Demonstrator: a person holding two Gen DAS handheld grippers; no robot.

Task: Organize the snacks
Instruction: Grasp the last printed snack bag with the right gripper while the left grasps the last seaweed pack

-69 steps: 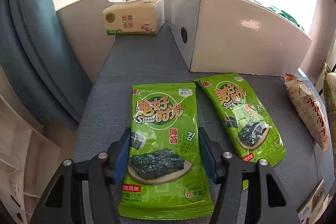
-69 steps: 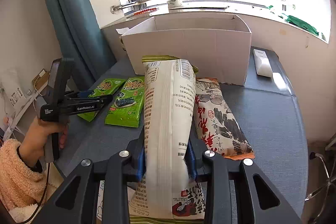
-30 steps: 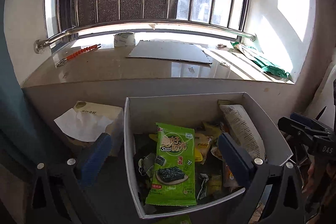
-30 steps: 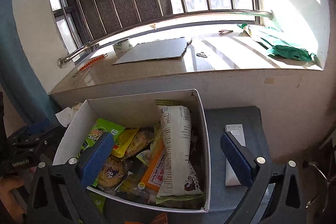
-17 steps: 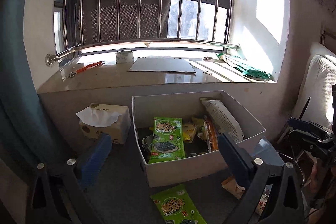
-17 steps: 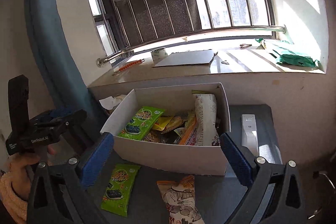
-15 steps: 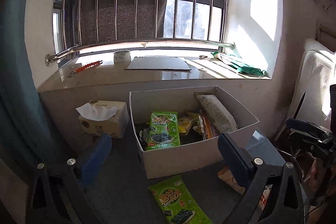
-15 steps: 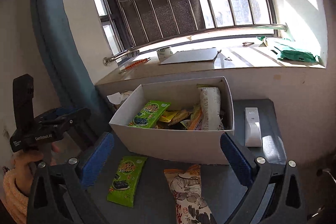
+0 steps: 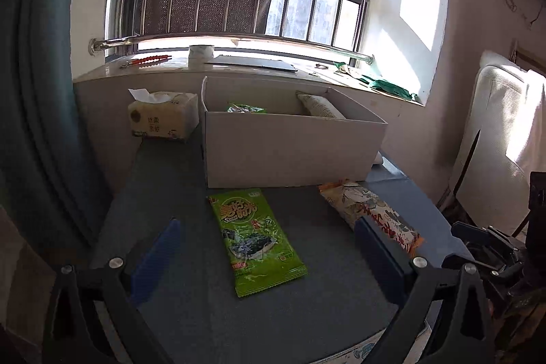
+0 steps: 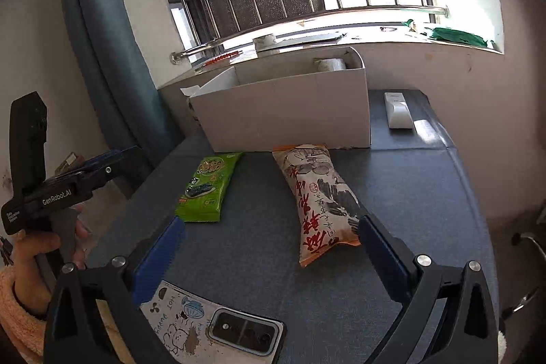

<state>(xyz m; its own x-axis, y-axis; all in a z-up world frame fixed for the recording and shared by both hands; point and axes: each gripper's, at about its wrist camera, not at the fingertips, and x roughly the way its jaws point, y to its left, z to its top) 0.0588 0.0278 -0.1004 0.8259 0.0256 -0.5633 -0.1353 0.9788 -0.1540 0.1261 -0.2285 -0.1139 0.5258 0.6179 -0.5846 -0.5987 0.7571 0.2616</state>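
- The left gripper (image 9: 269,256) hovers above the grey table (image 9: 170,186) with its blue jaws spread wide and nothing between them; the pads frame the green seaweed packet (image 9: 254,236) without touching it
- That green seaweed packet lies flat on the table just in front of the white cardboard box (image 9: 290,149), slightly skewed, its printed face up
- The right gripper (image 10: 269,253) is likewise held wide apart and empty, and its right finger (image 10: 382,248) sits close beside the lower end of the beige snack bag (image 10: 317,193) (whether it touches is hard to say from this angle)
- The beige snack bag rests on the table to the right of the green packet, its top end near the front wall of the box
- Inside the box, a green wrapper (image 9: 244,108) and a pale bag (image 9: 320,106) poke above the rim
- A tissue pack (image 9: 162,115) stands just to the left of the box, against the ledge
- A white remote-like device (image 10: 397,110) lies on the table to the right of the box
- A phone in a cartoon-printed case (image 10: 211,326) lies at the near edge of the table, below the right gripper
- The person's left hand (image 10: 44,248), in a fuzzy peach sleeve, grips the left gripper's handle at the left of the right wrist view
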